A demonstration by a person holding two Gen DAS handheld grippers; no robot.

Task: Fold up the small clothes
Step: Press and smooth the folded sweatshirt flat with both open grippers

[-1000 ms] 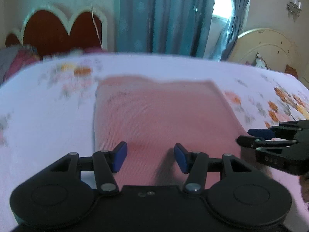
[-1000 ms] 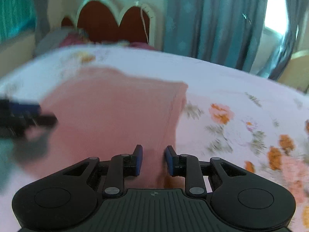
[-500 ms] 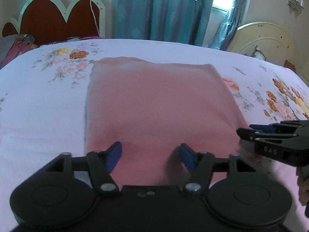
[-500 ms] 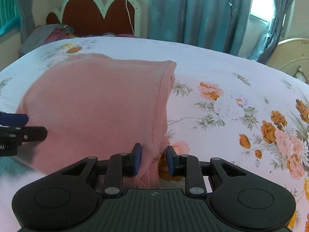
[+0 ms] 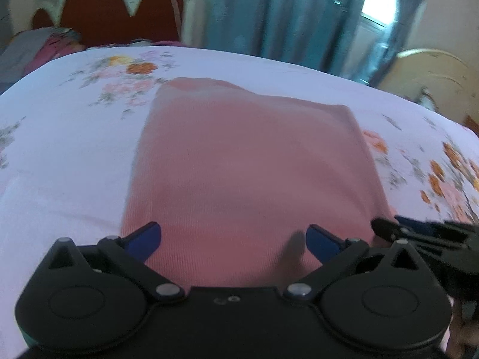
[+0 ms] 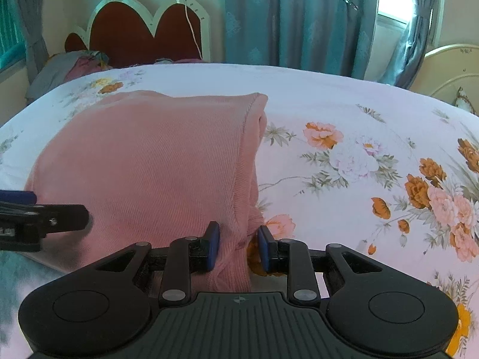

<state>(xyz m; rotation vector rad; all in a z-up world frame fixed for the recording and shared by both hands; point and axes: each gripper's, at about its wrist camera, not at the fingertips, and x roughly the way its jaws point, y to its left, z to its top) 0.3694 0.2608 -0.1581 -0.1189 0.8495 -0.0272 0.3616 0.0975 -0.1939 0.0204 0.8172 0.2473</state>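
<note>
A pink ribbed knit garment (image 5: 248,161) lies folded flat in a rectangle on the floral bed sheet (image 5: 66,149); it also shows in the right wrist view (image 6: 149,164). My left gripper (image 5: 233,240) is open wide, its blue pads just above the garment's near edge, holding nothing. My right gripper (image 6: 236,246) is over the garment's near right corner, jaws partly open, with the layered pink edge lying between the pads; they do not clamp it. The right gripper's tip shows at the right of the left wrist view (image 5: 419,233).
The bed has a red scalloped headboard (image 6: 143,30) with a pile of grey and pink clothes (image 6: 69,68) at the far left. Blue curtains (image 6: 299,15) hang behind. A cream bed frame (image 6: 449,68) stands at the right.
The left gripper's jaws have opened wider and it has shifted a little over the near edge. The right gripper's jaws have opened slightly around the garment's corner.
</note>
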